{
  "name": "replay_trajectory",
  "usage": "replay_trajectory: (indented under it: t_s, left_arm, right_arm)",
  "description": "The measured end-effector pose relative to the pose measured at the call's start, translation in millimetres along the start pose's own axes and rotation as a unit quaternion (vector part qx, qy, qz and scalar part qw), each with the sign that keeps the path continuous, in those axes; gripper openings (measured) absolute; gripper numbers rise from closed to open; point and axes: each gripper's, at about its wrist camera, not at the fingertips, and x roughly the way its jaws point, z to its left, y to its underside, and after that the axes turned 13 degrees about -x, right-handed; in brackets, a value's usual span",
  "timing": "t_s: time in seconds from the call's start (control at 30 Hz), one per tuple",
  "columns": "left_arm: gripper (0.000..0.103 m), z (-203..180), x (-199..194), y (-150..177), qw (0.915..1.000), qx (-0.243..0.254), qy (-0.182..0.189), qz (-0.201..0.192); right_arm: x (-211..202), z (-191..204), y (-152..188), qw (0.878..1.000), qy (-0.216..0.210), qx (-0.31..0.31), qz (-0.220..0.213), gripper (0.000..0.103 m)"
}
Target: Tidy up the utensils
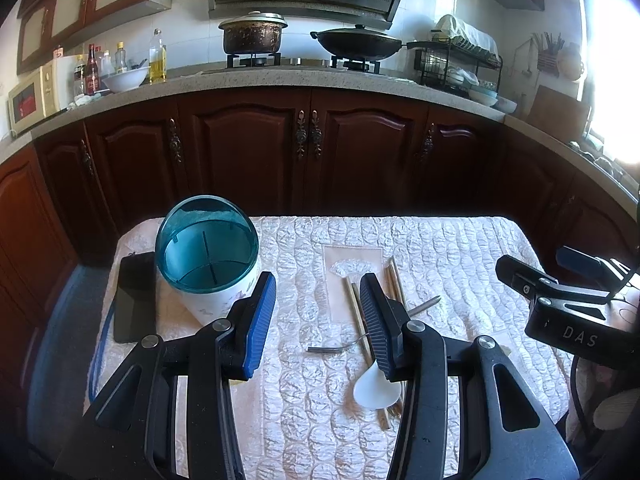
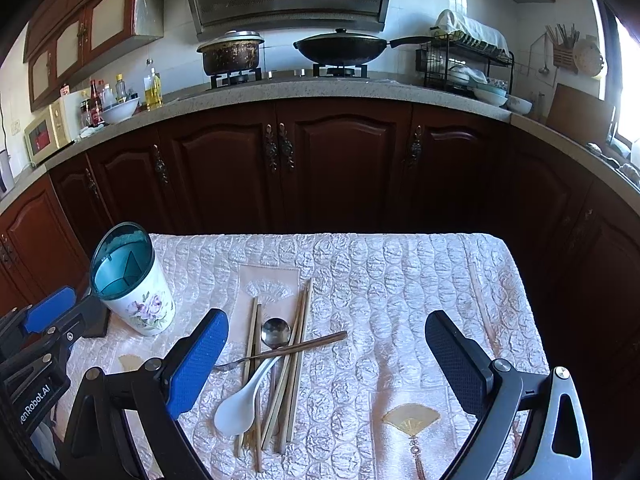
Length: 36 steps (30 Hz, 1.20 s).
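A white floral utensil holder with a teal divided insert (image 1: 208,256) (image 2: 130,280) stands at the table's left. A loose pile lies mid-table: several chopsticks (image 2: 298,344) (image 1: 394,280), a white ceramic spoon (image 2: 240,404) (image 1: 376,390), a metal spoon (image 2: 275,332) and a metal fork (image 1: 336,346) (image 2: 230,365). My left gripper (image 1: 318,320) is open and empty, above the cloth between holder and pile. My right gripper (image 2: 326,360) is open and empty, above the pile's right side; it also shows in the left wrist view (image 1: 560,280).
The table has a quilted pink cloth (image 2: 400,280). A black phone (image 1: 134,298) lies left of the holder. A single chopstick (image 2: 482,308) lies near the table's right edge. Dark wood cabinets (image 2: 344,168) and a counter with pots stand beyond.
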Motion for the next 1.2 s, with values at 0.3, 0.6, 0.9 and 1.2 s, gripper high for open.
replay_trajectory:
  t_s: [0.3,0.6,0.9,1.2]
  left_arm:
    - [0.043,2,3,0,1.0000,-0.001,0.000,0.002]
    - [0.043,2,6,0,1.0000,-0.002,0.000,0.003]
    - [0.043,4,12,0,0.9999,-0.005,0.001,0.009]
    - [0.043,7,17,1,0.9998,-0.007,0.000,0.016]
  right_arm:
    - [2,1,1,1.000,-0.003,-0.001,-0.008,0.098]
    - [8,0,2,1.000,-0.003,0.000,-0.005,0.099]
    - [15,0,2,1.000,-0.006,-0.005,0.000,0.098]
    - [22,-2,3,1.000,-0.014,-0.006,0.010,0.098]
